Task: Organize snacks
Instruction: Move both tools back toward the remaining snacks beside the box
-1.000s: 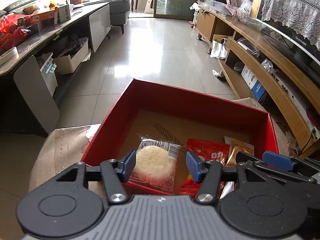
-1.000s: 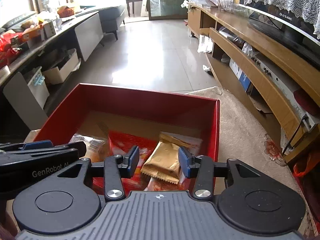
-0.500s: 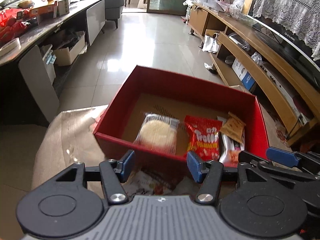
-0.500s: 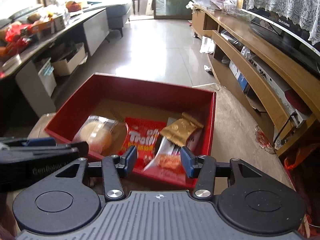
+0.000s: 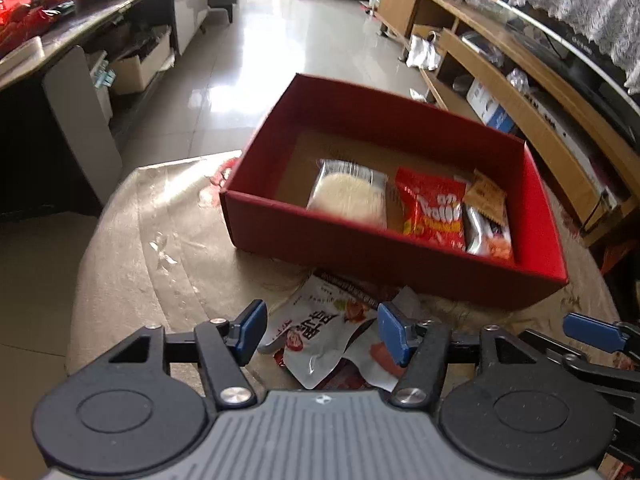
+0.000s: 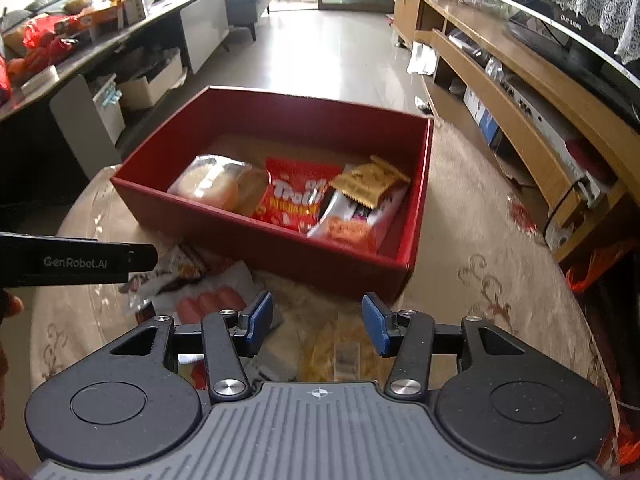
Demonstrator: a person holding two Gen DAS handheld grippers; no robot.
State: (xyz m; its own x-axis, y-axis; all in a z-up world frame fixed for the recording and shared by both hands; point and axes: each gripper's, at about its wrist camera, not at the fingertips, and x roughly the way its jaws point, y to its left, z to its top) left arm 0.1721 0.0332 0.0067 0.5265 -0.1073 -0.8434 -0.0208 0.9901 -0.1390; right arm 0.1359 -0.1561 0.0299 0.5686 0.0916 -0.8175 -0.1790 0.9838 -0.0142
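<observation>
A red box (image 5: 400, 256) stands on the cloth-covered round table (image 5: 132, 248). It holds a round cake pack (image 5: 348, 196), a red Trolli bag (image 5: 436, 210), a gold pack (image 5: 486, 196) and a white pack (image 5: 486, 236). My left gripper (image 5: 322, 330) hovers over a white pouch (image 5: 316, 336) lying before the box; its jaws are opening and grip nothing. My right gripper (image 6: 318, 322) is opening too, above a yellowish pack (image 6: 332, 344), with nothing pressed between its pads. A sausage pack (image 6: 208, 300) lies to its left.
The left gripper's finger (image 6: 80, 264) reaches in from the left of the right wrist view. A wooden TV cabinet (image 6: 520, 120) runs along the right. A dark counter (image 5: 60, 40) with clutter lines the left. Tiled floor (image 5: 280, 40) lies beyond the table.
Both grippers have drawn back from over the box toward the near side of the table. Loose packs before the box have come into view. Both pairs of jaws stand a little wider.
</observation>
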